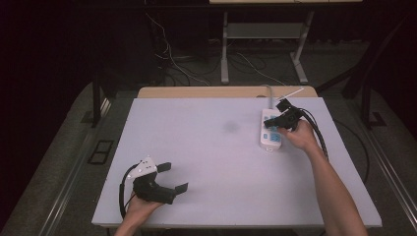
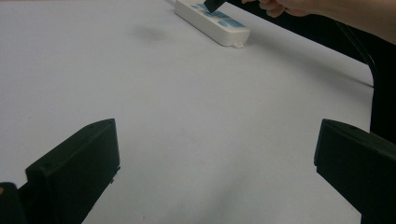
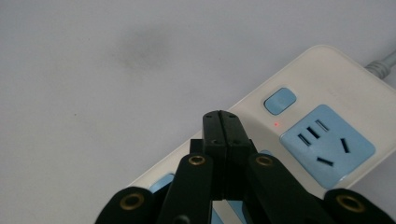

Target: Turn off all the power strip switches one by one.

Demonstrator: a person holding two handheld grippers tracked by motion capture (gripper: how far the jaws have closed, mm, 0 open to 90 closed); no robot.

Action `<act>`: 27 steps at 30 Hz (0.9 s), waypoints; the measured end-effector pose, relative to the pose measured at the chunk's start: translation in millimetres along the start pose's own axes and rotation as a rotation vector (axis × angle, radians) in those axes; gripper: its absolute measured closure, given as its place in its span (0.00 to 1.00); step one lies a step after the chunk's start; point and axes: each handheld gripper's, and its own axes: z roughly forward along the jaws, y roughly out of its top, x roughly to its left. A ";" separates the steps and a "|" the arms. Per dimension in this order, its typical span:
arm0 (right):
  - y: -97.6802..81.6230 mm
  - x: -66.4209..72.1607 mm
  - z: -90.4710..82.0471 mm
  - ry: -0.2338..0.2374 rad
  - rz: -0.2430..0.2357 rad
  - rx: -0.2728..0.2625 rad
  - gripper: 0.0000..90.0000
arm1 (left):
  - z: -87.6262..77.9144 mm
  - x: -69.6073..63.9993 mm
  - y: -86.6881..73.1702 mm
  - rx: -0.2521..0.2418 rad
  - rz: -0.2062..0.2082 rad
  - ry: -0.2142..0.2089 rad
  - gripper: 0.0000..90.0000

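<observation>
Closed jaws poised over a power strip's switch — a poke, not a grasp

The right gripper [image 3: 223, 122] has its 2 jaws pressed flat together with nothing between them, forming a single blunt tip over the white power strip [image 1: 271, 131] at the table's [image 1: 196, 147] far right side — likely to press the blue button [image 3: 280, 100], just beyond the tip, beside a small red light [image 3: 276, 124]. The left gripper [image 1: 172, 178] rests near the front left edge, jaws wide apart and empty, well clear.
</observation>
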 end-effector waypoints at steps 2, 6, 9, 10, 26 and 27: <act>1.0 -0.9 -2.6 -0.002 0.000 -0.002 1.00 | 0.2 0.4 0.0 -0.001 -0.001 0.000 0.00; 7.1 -2.2 -7.8 -0.010 -0.009 -0.001 1.00 | 0.4 0.0 -0.1 0.000 0.001 -0.001 0.00; 14.1 -2.9 -11.7 -0.017 -0.009 0.002 1.00 | 0.2 0.4 -0.1 0.000 -0.001 -0.001 0.00; 19.0 -3.9 -14.0 -0.024 -0.011 0.001 1.00 | 0.1 0.5 -0.2 0.000 -0.002 0.000 0.00; 35.9 -13.3 -12.6 -0.062 0.021 0.003 1.00 | -1.7 0.6 -0.1 -0.009 -0.006 0.001 0.00; 35.7 -14.0 -11.0 -0.065 0.021 0.007 1.00 | -1.7 0.6 -0.1 -0.009 -0.006 0.001 0.00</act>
